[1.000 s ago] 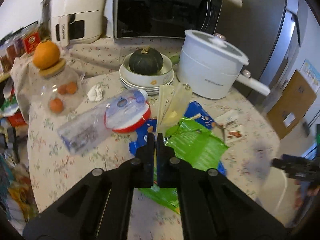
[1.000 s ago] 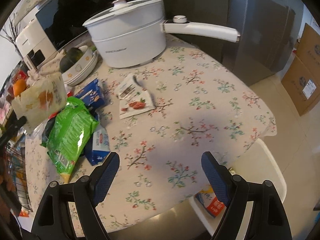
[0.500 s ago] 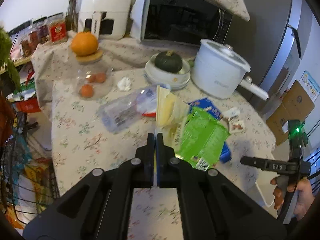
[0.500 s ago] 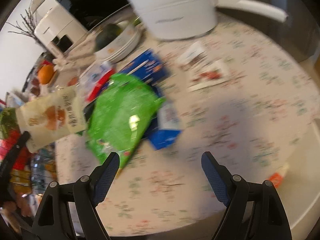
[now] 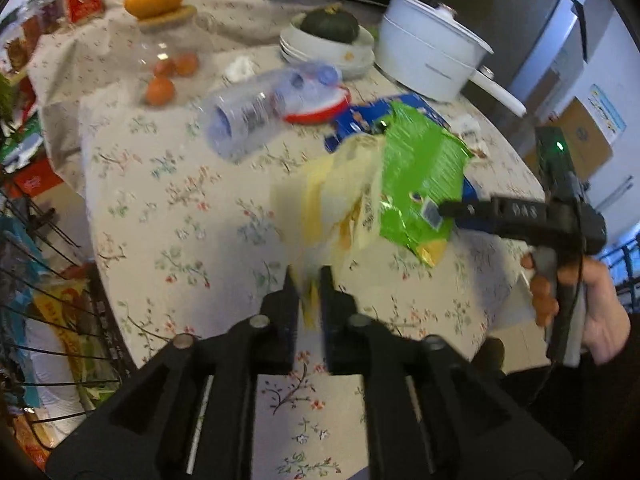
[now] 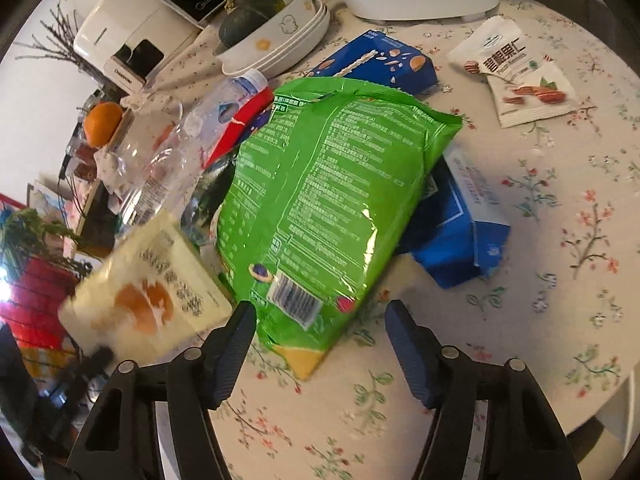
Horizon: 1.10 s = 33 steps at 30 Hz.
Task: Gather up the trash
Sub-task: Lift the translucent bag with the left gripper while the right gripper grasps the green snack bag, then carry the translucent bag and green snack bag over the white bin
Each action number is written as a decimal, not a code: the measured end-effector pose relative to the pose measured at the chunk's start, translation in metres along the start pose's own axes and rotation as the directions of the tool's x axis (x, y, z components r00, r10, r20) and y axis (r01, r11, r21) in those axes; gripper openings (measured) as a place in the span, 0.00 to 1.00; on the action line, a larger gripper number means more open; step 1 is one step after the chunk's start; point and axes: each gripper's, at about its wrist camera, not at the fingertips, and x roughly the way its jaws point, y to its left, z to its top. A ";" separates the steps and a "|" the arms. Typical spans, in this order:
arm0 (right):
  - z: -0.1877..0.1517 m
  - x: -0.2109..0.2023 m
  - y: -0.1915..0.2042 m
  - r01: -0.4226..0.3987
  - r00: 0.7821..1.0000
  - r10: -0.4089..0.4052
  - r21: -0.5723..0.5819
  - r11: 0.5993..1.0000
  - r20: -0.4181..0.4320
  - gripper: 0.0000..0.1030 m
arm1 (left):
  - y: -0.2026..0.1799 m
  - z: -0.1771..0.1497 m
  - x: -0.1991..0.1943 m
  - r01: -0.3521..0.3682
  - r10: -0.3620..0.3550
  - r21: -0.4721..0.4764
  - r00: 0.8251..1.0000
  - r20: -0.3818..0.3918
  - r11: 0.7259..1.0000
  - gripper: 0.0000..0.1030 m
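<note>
My left gripper (image 5: pixel 306 286) has its jaws slightly parted around the edge of a pale yellow snack bag (image 5: pixel 332 200), which looks blurred above the table; the same bag shows at the left of the right wrist view (image 6: pixel 148 296). My right gripper (image 6: pixel 320 340) is open and empty, its fingers on either side of the near end of a green snack bag (image 6: pixel 328 200) lying on the table; that bag also shows in the left wrist view (image 5: pixel 420 184). A clear plastic bottle (image 5: pixel 260 112), blue boxes (image 6: pixel 456 232) and a white nut packet (image 6: pixel 520 80) lie around it.
A white pot (image 5: pixel 428 56), stacked bowls with a dark squash (image 5: pixel 330 36), a red-rimmed lid (image 5: pixel 320 108), a glass jar with an orange on top (image 5: pixel 160 4) and a crumpled tissue (image 5: pixel 240 66) stand on the floral tablecloth (image 5: pixel 180 200). A wire rack (image 5: pixel 40 280) is left of the table.
My left gripper's jaws have parted slightly and the yellow bag is blurred and lower. My right gripper has moved in to the green bag's near end.
</note>
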 end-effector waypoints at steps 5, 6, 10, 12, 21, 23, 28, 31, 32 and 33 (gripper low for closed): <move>0.006 0.005 -0.005 -0.034 0.999 0.034 0.046 0.998 0.015 0.54 | 0.004 -0.002 0.008 0.046 -0.047 -0.014 0.999 -0.011 0.999 0.23; 0.006 0.005 -0.006 -0.040 0.999 0.039 0.049 0.998 0.016 0.49 | 0.003 -0.002 0.009 0.049 -0.049 -0.020 0.999 -0.013 0.999 0.23; 0.007 0.006 -0.006 -0.065 0.998 0.064 0.041 0.997 0.010 0.24 | -0.003 0.001 0.007 0.042 -0.042 -0.016 0.999 0.002 0.999 0.08; 0.007 0.004 -0.006 -0.079 0.997 0.079 0.034 0.996 0.010 0.12 | -0.005 0.002 0.004 0.037 -0.036 -0.019 0.999 0.010 0.999 0.04; 0.009 -0.037 0.013 -0.086 0.992 0.093 -0.077 0.993 0.091 0.04 | 0.000 0.006 -0.009 0.008 -0.003 -0.069 0.997 0.074 0.998 0.03; 0.008 -0.048 0.016 -0.087 0.990 0.097 -0.103 0.991 0.105 0.04 | 0.001 0.007 -0.012 0.014 -0.007 -0.076 0.996 0.090 0.997 0.03; 0.004 -0.075 0.022 -0.061 0.986 0.085 -0.167 0.984 0.141 0.03 | -0.004 0.011 -0.018 0.028 -0.018 -0.074 0.992 0.124 0.997 0.02; -0.001 -0.093 0.018 -0.050 0.984 0.079 -0.179 0.983 0.159 0.03 | -0.008 0.013 -0.020 0.034 -0.023 -0.075 0.990 0.137 0.997 0.02; -0.002 -0.098 0.016 -0.044 0.983 0.074 -0.180 0.983 0.167 0.03 | -0.009 0.014 -0.021 0.035 -0.024 -0.075 0.989 0.144 0.997 0.02; -0.002 -0.104 0.014 -0.043 0.982 0.075 -0.178 0.983 0.174 0.03 | -0.010 0.014 -0.022 0.036 -0.025 -0.074 0.989 0.147 0.997 0.02</move>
